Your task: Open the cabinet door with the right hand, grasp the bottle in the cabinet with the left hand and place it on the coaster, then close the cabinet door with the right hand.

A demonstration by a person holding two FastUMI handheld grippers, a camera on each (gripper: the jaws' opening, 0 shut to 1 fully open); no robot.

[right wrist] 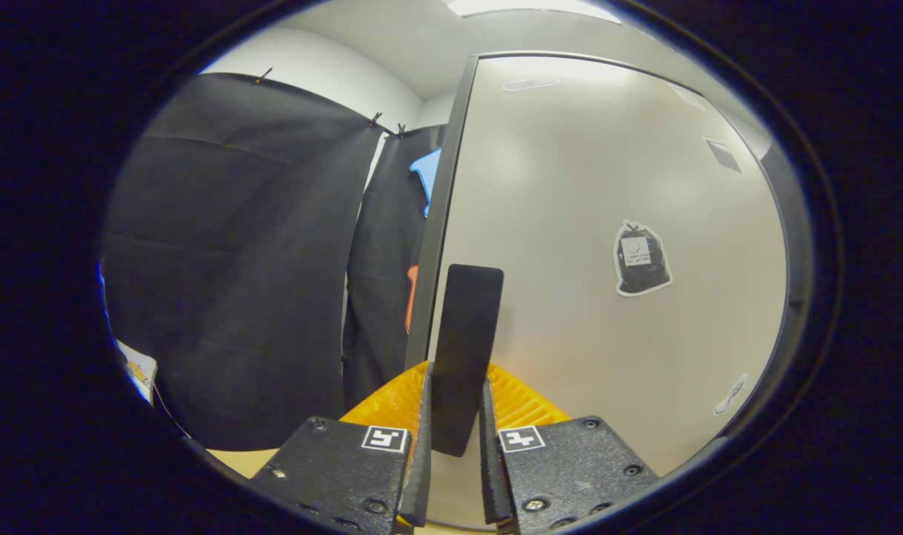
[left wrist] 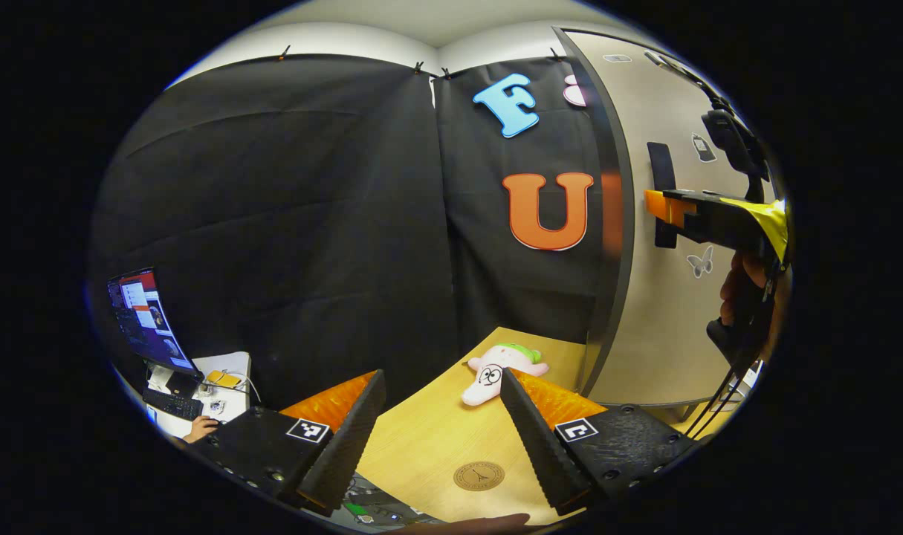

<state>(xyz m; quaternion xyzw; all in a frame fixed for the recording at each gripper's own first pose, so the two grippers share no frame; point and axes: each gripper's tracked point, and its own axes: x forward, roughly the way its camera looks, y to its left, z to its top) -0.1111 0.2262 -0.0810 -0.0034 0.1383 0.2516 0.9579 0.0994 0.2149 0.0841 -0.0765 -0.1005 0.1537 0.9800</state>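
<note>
- Left gripper view: the left gripper (left wrist: pixel 440 431), jaws apart and empty, sits at lower centre above the round brown coaster (left wrist: pixel 478 475); the beige flat-panelled cabinet door (left wrist: pixel 670 327) fills the right.
- Right gripper view: the right gripper (right wrist: pixel 455 438), lower centre, clamps the door's black rectangular handle (right wrist: pixel 462 349).

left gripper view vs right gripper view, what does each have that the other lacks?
Left gripper view: the coaster, a plush toy on the table, a monitor, and the open left hand-held gripper.

Right gripper view: the right hand-held gripper, close up, its fingers clamped on the handle, and a bag-shaped sticker.

Both: the cabinet door with its handle, and the right hand-held gripper.
</note>
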